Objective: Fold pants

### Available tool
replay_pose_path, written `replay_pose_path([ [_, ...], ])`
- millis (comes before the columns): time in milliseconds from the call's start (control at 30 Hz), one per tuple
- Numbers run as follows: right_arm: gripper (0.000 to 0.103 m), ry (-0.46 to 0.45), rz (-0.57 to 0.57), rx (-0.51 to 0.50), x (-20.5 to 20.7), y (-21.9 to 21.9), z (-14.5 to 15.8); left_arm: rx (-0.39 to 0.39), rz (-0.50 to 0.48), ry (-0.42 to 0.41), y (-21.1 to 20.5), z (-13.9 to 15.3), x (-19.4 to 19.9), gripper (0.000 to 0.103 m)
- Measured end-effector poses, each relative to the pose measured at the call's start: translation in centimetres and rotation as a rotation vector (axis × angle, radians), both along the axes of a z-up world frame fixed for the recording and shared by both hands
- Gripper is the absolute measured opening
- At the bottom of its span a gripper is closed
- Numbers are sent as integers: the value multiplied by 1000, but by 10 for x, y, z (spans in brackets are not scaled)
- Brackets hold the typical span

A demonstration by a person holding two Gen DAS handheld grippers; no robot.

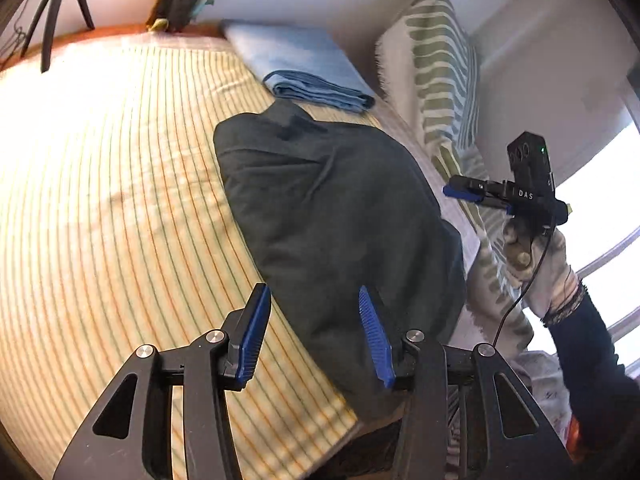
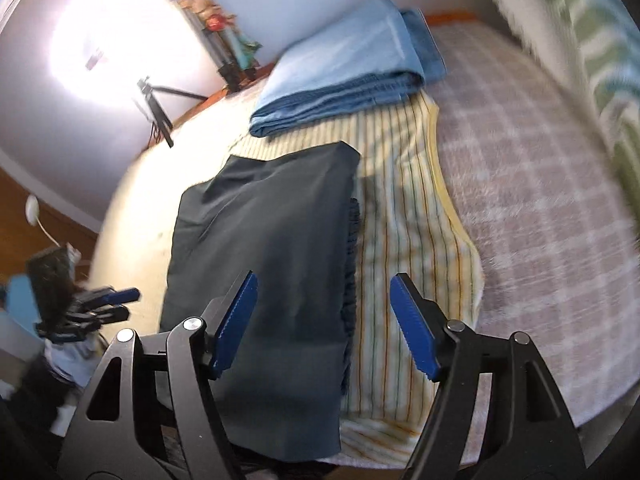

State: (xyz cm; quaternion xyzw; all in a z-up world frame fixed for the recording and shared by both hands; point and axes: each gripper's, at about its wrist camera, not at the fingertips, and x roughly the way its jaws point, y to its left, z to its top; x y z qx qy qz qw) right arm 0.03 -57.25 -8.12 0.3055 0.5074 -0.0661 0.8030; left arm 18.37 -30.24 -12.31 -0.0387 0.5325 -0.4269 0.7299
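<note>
Both sets of jaws stand apart with nothing between the blue ribbed pads. The left gripper [image 1: 316, 334], at the bottom centre of its own view, gapes moderately over the near edge of the dark grey-green folded pants [image 1: 332, 216]; the right gripper [image 2: 324, 326], low in its view, is spread wider, one pad over the cloth and one over the yellow striped bedsheet [image 2: 404, 240]. Neither grips anything.

To my eye a fold has just been laid and let go. What comes next is either one more fold across or setting the bundle by the folded light-blue blanket [image 2: 344, 76], upper centre.

The pants lie mid-frame as a neat rectangle, edges mostly square, a few soft creases near the far end, the gathered waistband peeking out along the right side.
</note>
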Motion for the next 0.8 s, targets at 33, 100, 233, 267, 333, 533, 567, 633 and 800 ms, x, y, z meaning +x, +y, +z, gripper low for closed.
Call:
replay_pose_path([
  [33, 72, -12, -11, 43, 0, -7, -6, 3, 1, 11, -3, -4, 4, 44],
  [100, 72, -23, -31, 86, 0, -14, -15, 22, -2, 24, -8, -11, 5, 44],
  [233, 72, -27, -21, 111, 2, -11, -29, 61, -47, 38, -13, -20, -5, 44],
  [267, 72, -23, -23, 108, 3, -11, -31, 66, -46, 47, -11, -22, -8, 44],
  [333, 72, -18, -34, 94, 5, -8, -34, 69, -48, 50, -6, -21, -15, 44],
  [533, 71, -91, 37, -126, 4, 33, 18, 96, -57, 9, 6, -16, -16, 44],
  [567, 71, -108, 70, -129, 5, 44, 28, 74, -40, 30, 7, -16, -8, 44],
  [633, 71, -98, 115, -166, 10, 63, 40, 33, -24, 85, 5, -20, 7, 44],
  [800, 71, -16, 137, -213, 23, 64, 31, -46, 40, 191, 1, -32, 32, 44],
])
